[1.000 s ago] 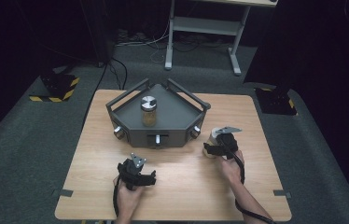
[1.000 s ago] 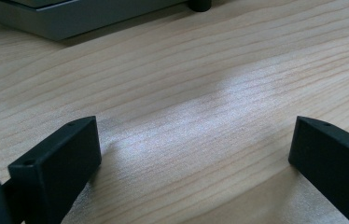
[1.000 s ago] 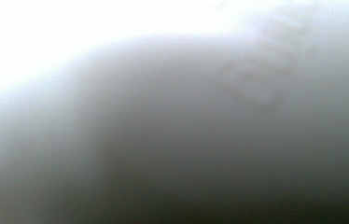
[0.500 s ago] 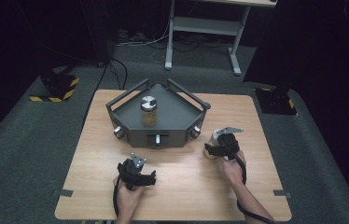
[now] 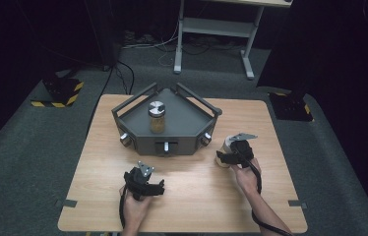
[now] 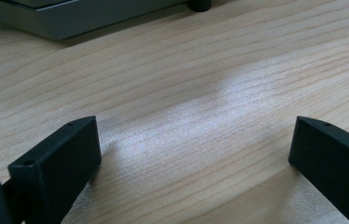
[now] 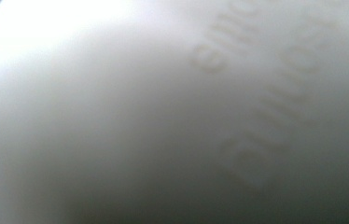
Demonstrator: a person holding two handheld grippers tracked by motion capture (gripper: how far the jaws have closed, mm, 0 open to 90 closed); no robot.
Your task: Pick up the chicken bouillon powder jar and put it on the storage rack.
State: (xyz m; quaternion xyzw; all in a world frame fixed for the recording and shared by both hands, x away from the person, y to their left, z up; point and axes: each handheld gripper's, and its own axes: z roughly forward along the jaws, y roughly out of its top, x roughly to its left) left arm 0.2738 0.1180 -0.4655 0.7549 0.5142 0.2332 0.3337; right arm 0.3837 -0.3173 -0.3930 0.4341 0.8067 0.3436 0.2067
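A glass jar (image 5: 156, 117) with a silver lid and tan contents stands upright in the grey angular tray (image 5: 187, 123) at the table's middle. To the tray's right, my right gripper (image 5: 230, 153) is shut on a white container (image 5: 224, 145) that rests on the table. In the right gripper view that container's white wall (image 7: 163, 112) is very close and blurred, with raised lettering. My left gripper (image 5: 144, 173) sits low on the table in front of the tray. In the left gripper view it (image 6: 193, 135) stands open, with bare wood between its jaws.
The tray has raised rails and knobs (image 5: 125, 140) on its front faces; its grey edge (image 6: 70, 23) lies ahead of the left gripper. The wooden table (image 5: 197, 196) stands on dark carpet. A white metal stand (image 5: 216, 29) and cables are behind it.
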